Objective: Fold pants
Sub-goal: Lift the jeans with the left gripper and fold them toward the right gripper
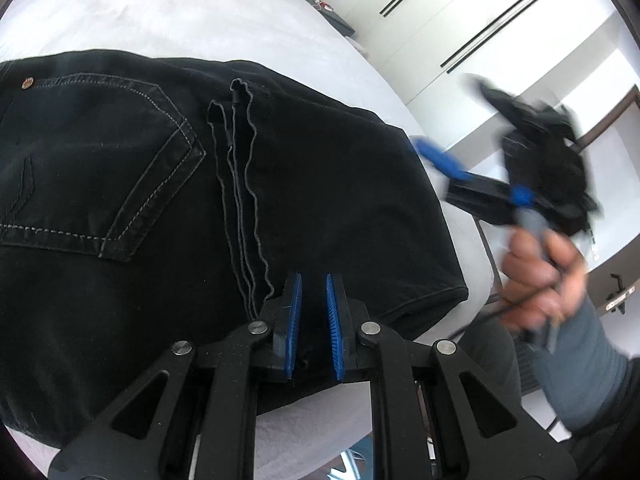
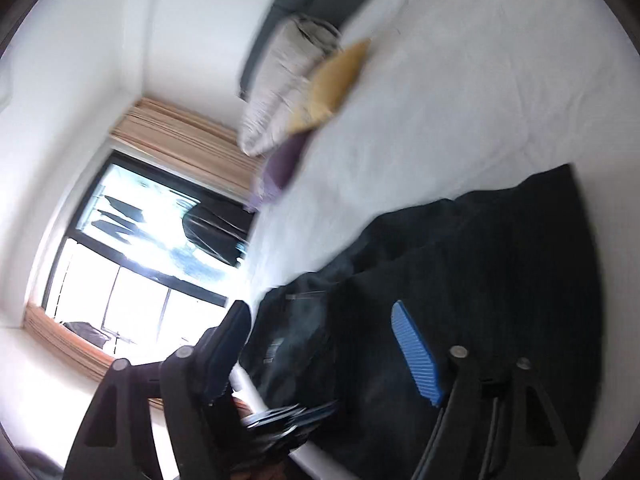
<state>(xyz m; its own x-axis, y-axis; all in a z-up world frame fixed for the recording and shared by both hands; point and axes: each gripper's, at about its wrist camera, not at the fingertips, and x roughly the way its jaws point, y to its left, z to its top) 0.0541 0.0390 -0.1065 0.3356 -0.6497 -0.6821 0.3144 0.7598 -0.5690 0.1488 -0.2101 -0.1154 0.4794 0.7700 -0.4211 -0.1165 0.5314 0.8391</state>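
Black pants (image 1: 140, 160) lie folded on the white bed (image 1: 160, 12), back pocket up, with the leg hems laid across the middle. At the near edge of the cloth my left gripper (image 1: 313, 280) holds its blue pads a narrow slit apart, and dark cloth sits between them. My right gripper (image 1: 452, 120) is blurred, off the right end of the pants, held by a hand (image 1: 540, 276) beside the bed. In the right wrist view the right gripper (image 2: 320, 306) is open wide over the edge of the pants (image 2: 500, 260), with nothing pinched.
White sheet (image 2: 480, 80) spreads beyond the pants. Grey pillows (image 2: 280, 80), a yellow cushion (image 2: 336, 84) and a purple one lie at the head of the bed. A bright window (image 2: 140, 240) is on one side, white wardrobe doors (image 1: 460, 20) on the other.
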